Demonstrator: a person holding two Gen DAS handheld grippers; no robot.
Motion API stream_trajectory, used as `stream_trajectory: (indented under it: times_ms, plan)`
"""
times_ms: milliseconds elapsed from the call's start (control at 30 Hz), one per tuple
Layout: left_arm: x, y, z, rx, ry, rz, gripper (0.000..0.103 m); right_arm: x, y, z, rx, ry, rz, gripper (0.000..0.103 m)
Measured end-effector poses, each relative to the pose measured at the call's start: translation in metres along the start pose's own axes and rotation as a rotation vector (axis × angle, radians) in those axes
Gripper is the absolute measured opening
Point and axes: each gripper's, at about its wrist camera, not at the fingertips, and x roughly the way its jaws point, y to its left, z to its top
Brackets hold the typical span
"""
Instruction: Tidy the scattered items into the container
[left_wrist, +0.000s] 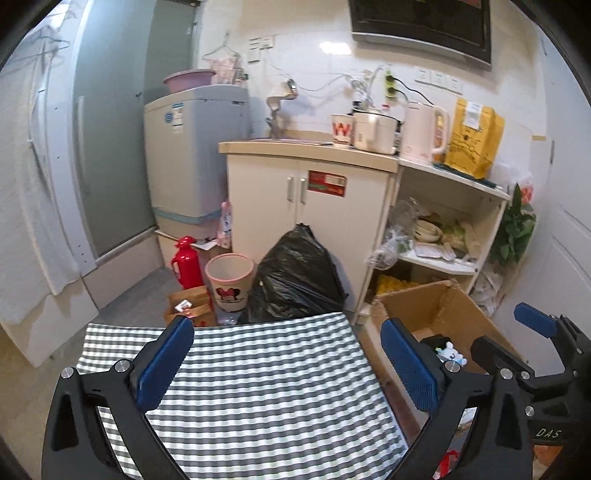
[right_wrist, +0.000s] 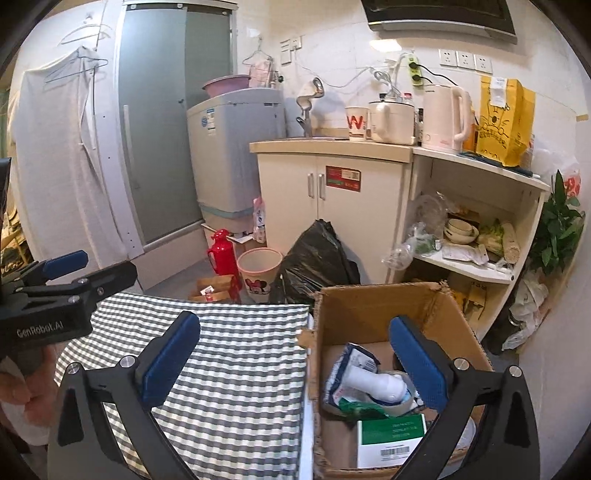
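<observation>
A brown cardboard box (right_wrist: 376, 302) stands beside the checked table (right_wrist: 236, 354); its wall (left_wrist: 436, 306) also shows in the left wrist view. Inside lie a white bottle (right_wrist: 373, 380), a roll of tape (right_wrist: 395, 406), a green-and-white carton (right_wrist: 391, 435) and crumpled packets. A small white-and-blue toy (left_wrist: 452, 352) lies in the box. My right gripper (right_wrist: 295, 365) hangs open over the table's edge and the box, holding nothing. My left gripper (left_wrist: 288, 363) is open above the checked cloth (left_wrist: 251, 387), empty. The right gripper (left_wrist: 517, 332) appears at right in the left view; the left gripper (right_wrist: 88, 266) at left in the right view.
Beyond the table sit a black rubbish bag (left_wrist: 295, 273), a pink bin (left_wrist: 229, 280), a red flask (left_wrist: 186, 264) and paper bags. A white cabinet (left_wrist: 306, 206) with kettles, an open shelf (left_wrist: 443, 229) and a washing machine (left_wrist: 192, 155) line the back wall.
</observation>
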Motion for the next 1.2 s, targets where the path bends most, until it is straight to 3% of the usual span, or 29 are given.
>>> stream_trajectory:
  times_ms: [667,1200]
  plan:
    - [-0.023,0.079,-0.022,-0.036,0.012,0.123,0.103,0.019,0.075,-0.001,-0.063,0.003,0.08,0.103]
    - [-0.016,0.125,-0.046,-0.101,0.056,0.164,0.103,0.041,0.12,-0.012,-0.11,0.04,0.103,0.103]
